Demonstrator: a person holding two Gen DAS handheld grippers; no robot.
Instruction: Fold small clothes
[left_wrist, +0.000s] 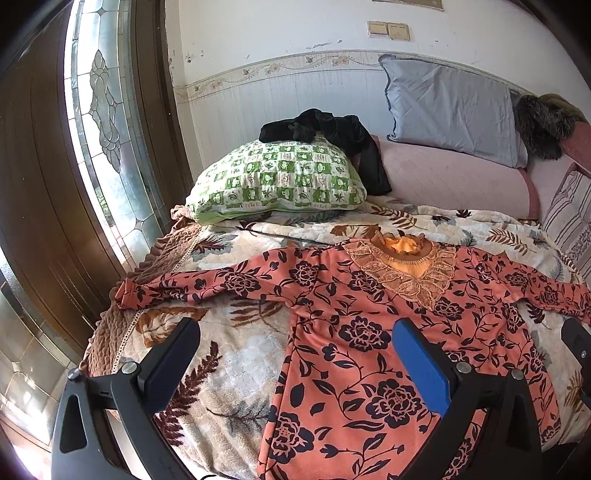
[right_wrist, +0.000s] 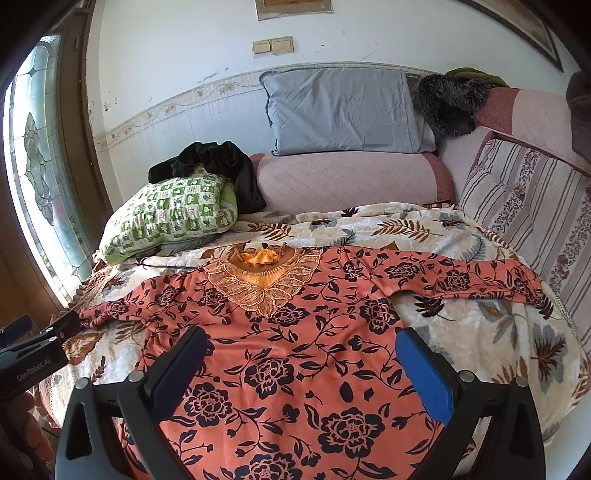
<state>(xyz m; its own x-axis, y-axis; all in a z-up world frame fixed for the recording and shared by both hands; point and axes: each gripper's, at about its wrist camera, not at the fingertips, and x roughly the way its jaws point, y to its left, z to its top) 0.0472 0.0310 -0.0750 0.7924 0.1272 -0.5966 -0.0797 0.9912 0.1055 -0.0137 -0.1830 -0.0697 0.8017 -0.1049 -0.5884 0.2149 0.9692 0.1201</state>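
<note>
An orange top (left_wrist: 369, 339) with dark flower print and a lace collar lies flat, face up, on the bed, both sleeves spread out; it also shows in the right wrist view (right_wrist: 295, 350). My left gripper (left_wrist: 295, 332) is open and empty, hovering over the top's left side and the bedspread. My right gripper (right_wrist: 301, 339) is open and empty, hovering over the top's lower middle. The left gripper's body (right_wrist: 33, 354) shows at the left edge of the right wrist view.
A leaf-print bedspread (left_wrist: 229, 362) covers the bed. A green checked pillow (left_wrist: 280, 181) with a black garment (left_wrist: 332, 136) on it, a pink bolster (right_wrist: 351, 181) and a grey pillow (right_wrist: 343, 110) sit at the back. A glass door (left_wrist: 103, 110) stands left; a striped cushion (right_wrist: 528, 221) right.
</note>
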